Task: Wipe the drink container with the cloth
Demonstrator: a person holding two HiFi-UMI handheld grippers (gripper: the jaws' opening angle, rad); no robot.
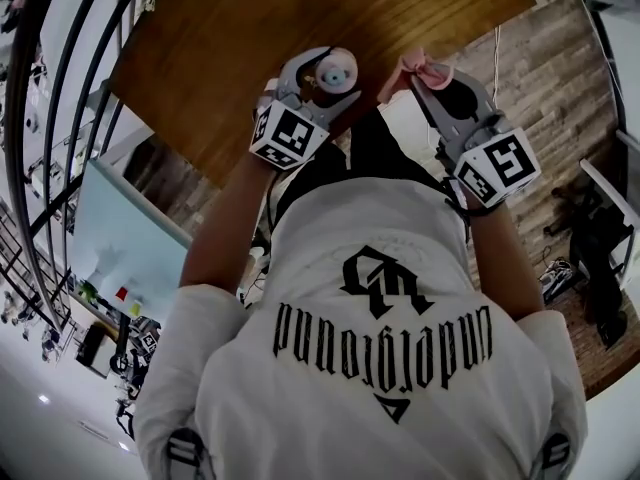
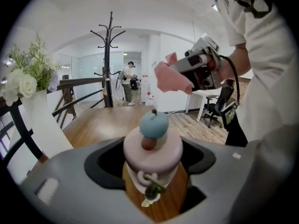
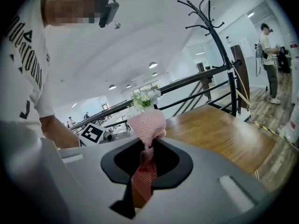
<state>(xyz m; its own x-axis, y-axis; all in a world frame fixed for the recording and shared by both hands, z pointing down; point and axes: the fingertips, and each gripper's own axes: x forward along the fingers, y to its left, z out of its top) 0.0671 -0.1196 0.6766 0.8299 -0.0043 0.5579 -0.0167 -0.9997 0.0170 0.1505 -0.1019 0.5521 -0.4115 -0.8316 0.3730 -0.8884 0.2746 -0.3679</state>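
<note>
Overhead, left gripper is clamped on the drink container (pink lid, blue knob on top), at the near edge of the wooden table. Right gripper pinches the pink cloth nearby, clear of the container.

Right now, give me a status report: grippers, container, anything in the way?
Left gripper shut on drink container. Right gripper shut on pink cloth. Cloth apart from container, no wiping contact yet. Nothing between them.
</note>
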